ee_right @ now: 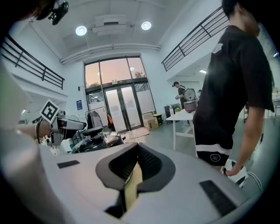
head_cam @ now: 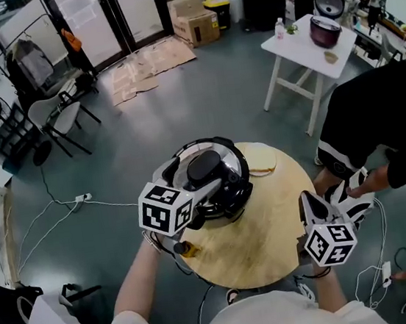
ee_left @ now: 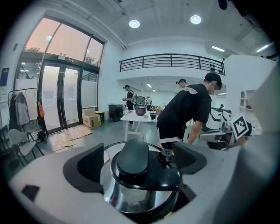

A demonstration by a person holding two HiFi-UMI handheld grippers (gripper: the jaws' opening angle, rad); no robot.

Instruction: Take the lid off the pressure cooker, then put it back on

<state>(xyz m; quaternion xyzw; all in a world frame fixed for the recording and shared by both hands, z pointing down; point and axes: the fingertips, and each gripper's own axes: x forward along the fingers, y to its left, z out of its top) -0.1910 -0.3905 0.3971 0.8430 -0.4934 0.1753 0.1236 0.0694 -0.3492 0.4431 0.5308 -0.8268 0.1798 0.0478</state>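
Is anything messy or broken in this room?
Nothing looks broken. The pressure cooker sits upright on the round table, lid on. Only flattened cardboard lies scattered on the floor by the glass doors.

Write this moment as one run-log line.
left gripper: open, jaws flanking lid handle | right gripper: shut, empty, at table edge | lid: on pressure cooker

Lid on pressure cooker, on round table
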